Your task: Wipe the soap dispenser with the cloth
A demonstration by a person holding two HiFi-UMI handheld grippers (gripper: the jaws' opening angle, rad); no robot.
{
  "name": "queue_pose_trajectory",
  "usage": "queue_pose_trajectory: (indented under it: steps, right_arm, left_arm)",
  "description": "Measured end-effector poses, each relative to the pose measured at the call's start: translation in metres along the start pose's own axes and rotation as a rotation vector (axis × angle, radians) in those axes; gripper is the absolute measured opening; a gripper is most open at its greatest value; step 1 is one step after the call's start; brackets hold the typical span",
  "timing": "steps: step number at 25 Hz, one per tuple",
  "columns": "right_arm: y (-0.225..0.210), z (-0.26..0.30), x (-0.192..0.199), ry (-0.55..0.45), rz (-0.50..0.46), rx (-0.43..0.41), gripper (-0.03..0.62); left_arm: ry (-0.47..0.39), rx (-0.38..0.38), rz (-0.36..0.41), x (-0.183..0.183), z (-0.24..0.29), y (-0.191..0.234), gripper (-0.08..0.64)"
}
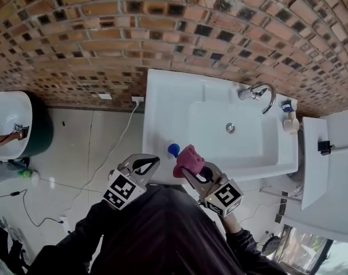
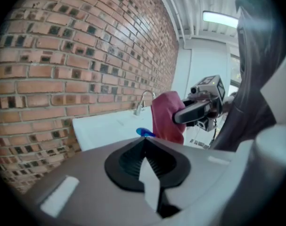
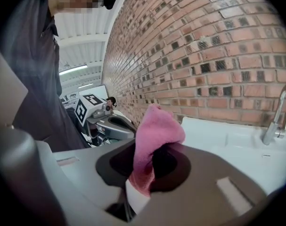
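The soap dispenser (image 1: 173,149), white with a blue pump top, stands on the front left corner of the white sink (image 1: 162,105). In the head view my left gripper (image 1: 152,161) is just left of and below it, shut and empty. My right gripper (image 1: 186,171) is shut on a pink cloth (image 1: 189,159), which sits right beside the dispenser. The left gripper view shows its own closed jaws (image 2: 143,141), the blue pump top (image 2: 143,133) just past them, and the cloth (image 2: 166,117) hanging from the right gripper (image 2: 179,117). In the right gripper view the cloth (image 3: 157,133) bulges out of the jaws (image 3: 150,154).
A chrome faucet (image 1: 261,94) and a small white bottle (image 1: 290,122) stand at the sink's back right. A brick wall (image 1: 162,27) rises behind it. A white unit (image 1: 314,159) lies to the right, a white tub (image 1: 7,125) at far left, cables (image 1: 113,153) on the floor.
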State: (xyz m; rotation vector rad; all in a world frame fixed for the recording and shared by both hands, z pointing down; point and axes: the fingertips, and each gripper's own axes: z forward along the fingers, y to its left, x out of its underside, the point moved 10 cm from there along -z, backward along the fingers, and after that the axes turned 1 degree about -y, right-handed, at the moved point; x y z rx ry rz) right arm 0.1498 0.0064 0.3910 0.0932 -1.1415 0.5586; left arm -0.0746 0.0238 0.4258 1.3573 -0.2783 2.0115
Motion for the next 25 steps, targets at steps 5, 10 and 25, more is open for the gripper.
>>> queue_pose_trajectory:
  steps: [5,10,25]
  right_arm:
    - [0.01,0.002,-0.003,-0.011,0.013,0.023,0.063]
    - [0.019,0.003,-0.005,-0.017,0.009,0.026,0.063]
    - [0.033,0.006,-0.006,-0.028,0.003,0.033,0.063]
  left_arm:
    - [-0.008,0.018,0.009,0.003,-0.007,-0.001,0.0]
    - [-0.005,0.033,0.014,0.007,-0.012,-0.005,0.0]
    - [-0.012,0.036,0.015,0.012,-0.025,-0.007,0.0]
